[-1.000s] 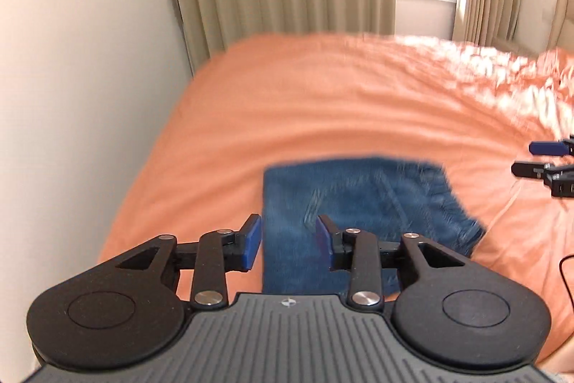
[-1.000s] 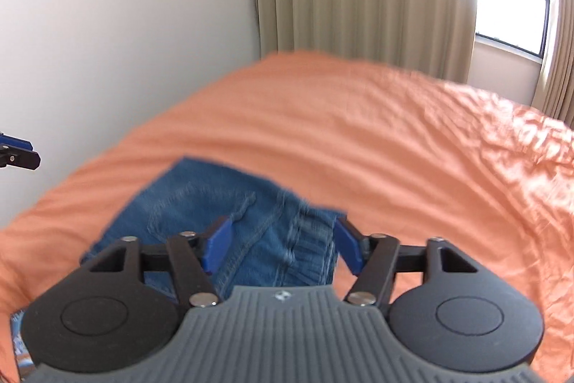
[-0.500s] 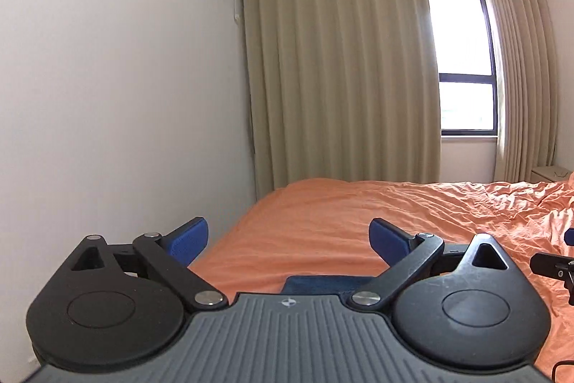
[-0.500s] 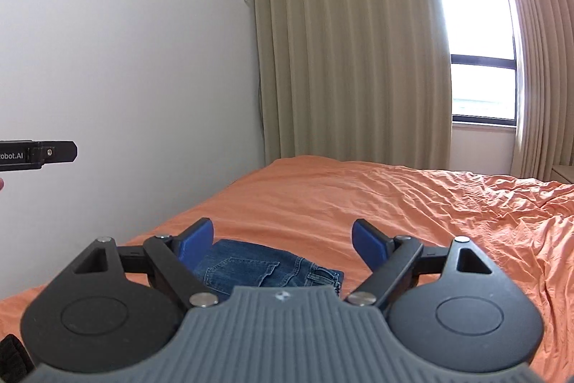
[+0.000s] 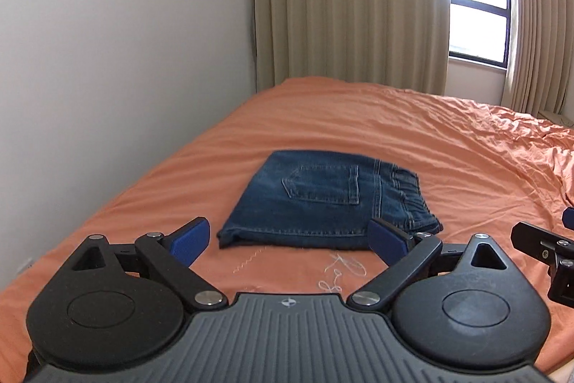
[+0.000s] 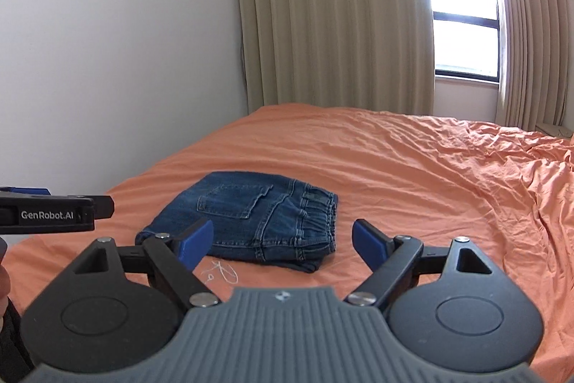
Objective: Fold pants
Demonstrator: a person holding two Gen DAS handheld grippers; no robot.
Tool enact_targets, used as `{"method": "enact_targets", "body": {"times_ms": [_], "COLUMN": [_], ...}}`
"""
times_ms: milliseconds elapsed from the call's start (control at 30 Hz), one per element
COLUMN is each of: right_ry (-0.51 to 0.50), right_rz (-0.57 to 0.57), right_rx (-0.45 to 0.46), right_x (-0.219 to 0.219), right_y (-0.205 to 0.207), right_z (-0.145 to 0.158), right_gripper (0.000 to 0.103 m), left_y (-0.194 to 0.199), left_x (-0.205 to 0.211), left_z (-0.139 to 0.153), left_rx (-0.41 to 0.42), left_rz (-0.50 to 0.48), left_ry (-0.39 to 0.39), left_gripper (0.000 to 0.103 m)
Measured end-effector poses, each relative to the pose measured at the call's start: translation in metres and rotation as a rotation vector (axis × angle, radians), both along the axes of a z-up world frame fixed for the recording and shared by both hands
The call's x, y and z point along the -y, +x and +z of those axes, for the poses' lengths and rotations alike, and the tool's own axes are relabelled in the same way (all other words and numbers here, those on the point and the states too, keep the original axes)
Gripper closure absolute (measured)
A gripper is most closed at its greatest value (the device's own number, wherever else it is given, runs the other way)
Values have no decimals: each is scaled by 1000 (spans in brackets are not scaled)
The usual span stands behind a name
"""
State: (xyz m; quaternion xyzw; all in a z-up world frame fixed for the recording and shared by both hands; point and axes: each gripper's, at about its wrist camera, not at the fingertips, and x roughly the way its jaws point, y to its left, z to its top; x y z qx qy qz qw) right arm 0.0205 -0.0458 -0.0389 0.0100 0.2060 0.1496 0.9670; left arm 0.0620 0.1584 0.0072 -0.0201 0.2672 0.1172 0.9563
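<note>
Stretching across most of both views, your orange bedsheet (image 5: 358, 131) lies rumpled toward the right and smoother near the white wall (image 5: 107, 42). Beige curtains (image 5: 344, 2) hang behind the bed, with a bright window (image 5: 477, 31) at their right edge.

On the sheet in front of you sit the pants (image 5: 326, 203), blue denim folded into a compact flat rectangle, back pocket facing up and the elastic waistband bunched along the right side. Nothing is touching them.

Your left gripper (image 5: 290, 239) hovers just short of the pants' near edge, its blue pads spread wide and holding nothing. Your right gripper (image 6: 281, 243) hangs likewise above the near edge, fingers wide apart and empty.

Between the grippers and the denim, a small loop of white thread (image 5: 342, 268) lies on the sheet, just beside the folded edge.
</note>
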Motion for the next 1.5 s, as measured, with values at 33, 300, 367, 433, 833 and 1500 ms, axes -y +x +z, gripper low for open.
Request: {"method": "enact_targets", "body": {"times_ms": [33,300,367,433,833,1500], "right_ry": [-3,-24,-29,-37,-20,-4], "right_rz": [-5,-16,-7,-6,-16,-9], "right_rx": [-10,-64,-73,-72,-62,-59], "right_x": [-1,-11,-13,-14,-6,-2], "right_y": [4,22,23,22,21,17], "right_z": [-6,-30,-33,-34,-27,-23], "right_gripper": [22,22,22,22,22,22], "left_y": [3,1,5,10,12,9], "left_x": [-2,-9,-7,-2,13,18], "left_z": [-5,-29,-33,-36,-35,-26], "left_rx": [-18,-91,-102,-113,-127,-121], "left_rz": [3,9,1,-11,-48,-58], "left_ry": [-8,-24,-28,-29,26,57], "left_gripper": [0,0,0,0,0,0]}}
